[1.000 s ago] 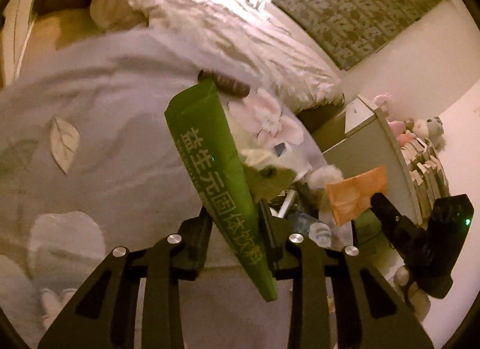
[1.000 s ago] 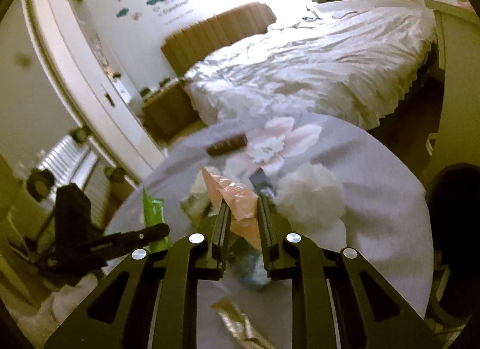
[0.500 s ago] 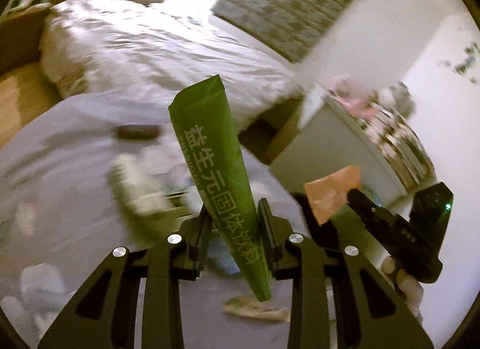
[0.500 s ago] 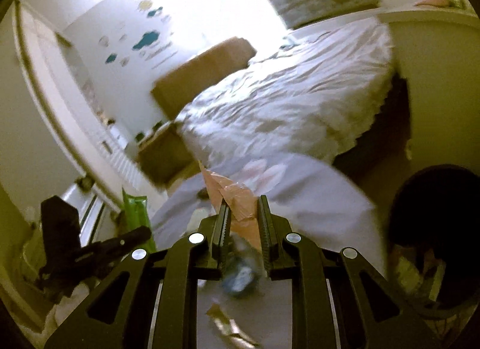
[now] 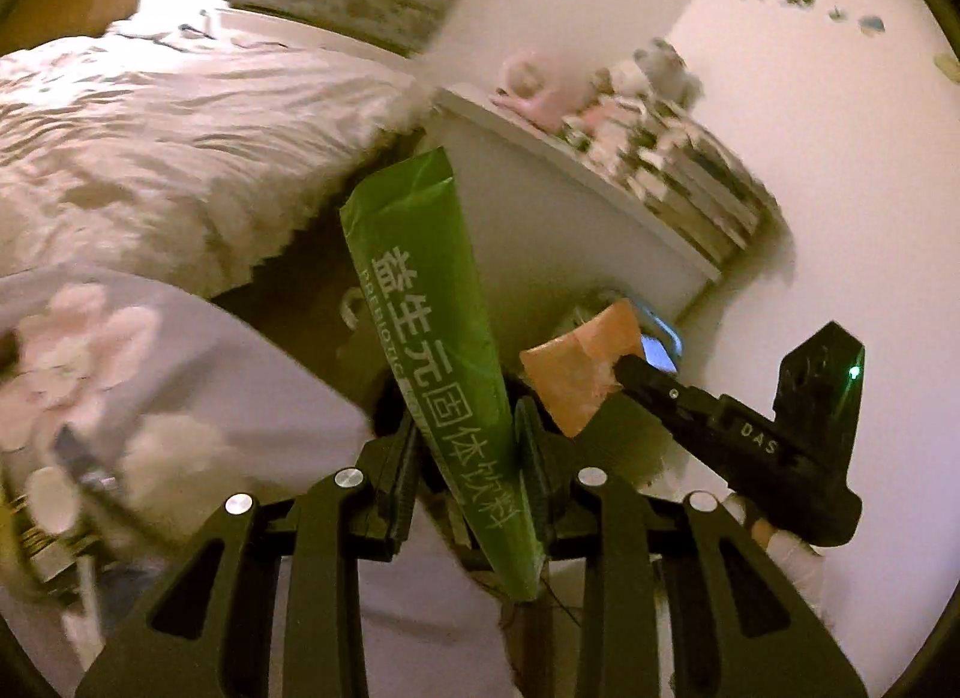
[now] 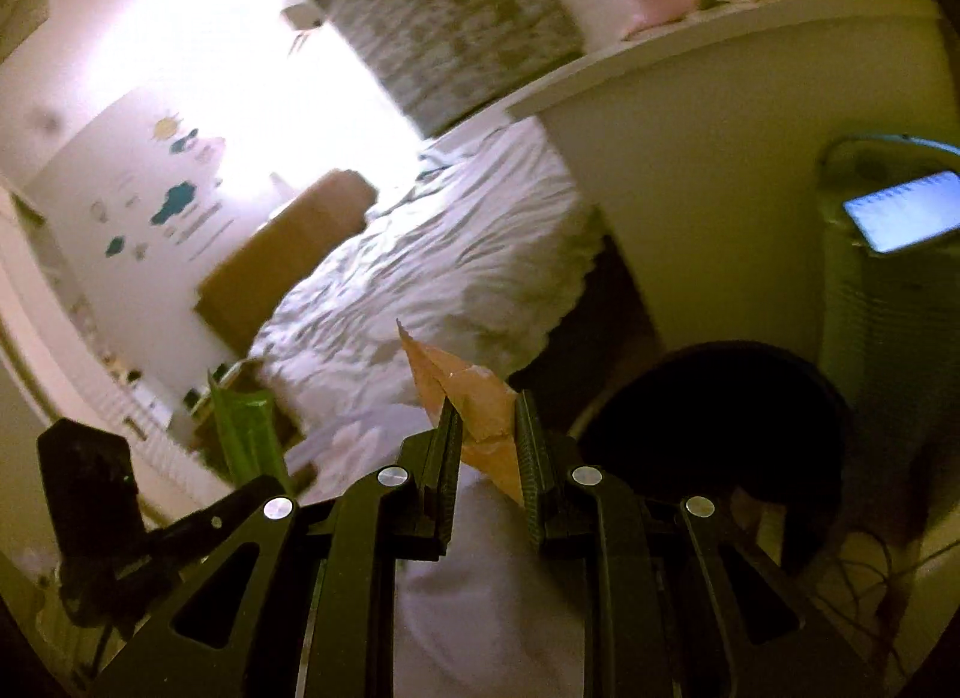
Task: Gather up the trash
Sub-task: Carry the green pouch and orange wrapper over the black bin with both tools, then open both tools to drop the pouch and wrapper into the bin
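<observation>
Beside the dark bin (image 6: 714, 434), to its left, we hold a green sachet (image 5: 444, 374) clamped in our left gripper (image 5: 465, 446) and an orange wrapper (image 6: 480, 422) clamped in our right gripper (image 6: 486, 446). We judge this is the carrying step. Next we must bring both pieces over the bin mouth and open the jaws.

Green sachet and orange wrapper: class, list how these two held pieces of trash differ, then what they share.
The green sachet is long, smooth and printed with white characters; the orange wrapper is shorter, crumpled and plain. The left gripper holds the sachet, the right gripper the wrapper. Both are clamped between jaws, sticking up.
</observation>
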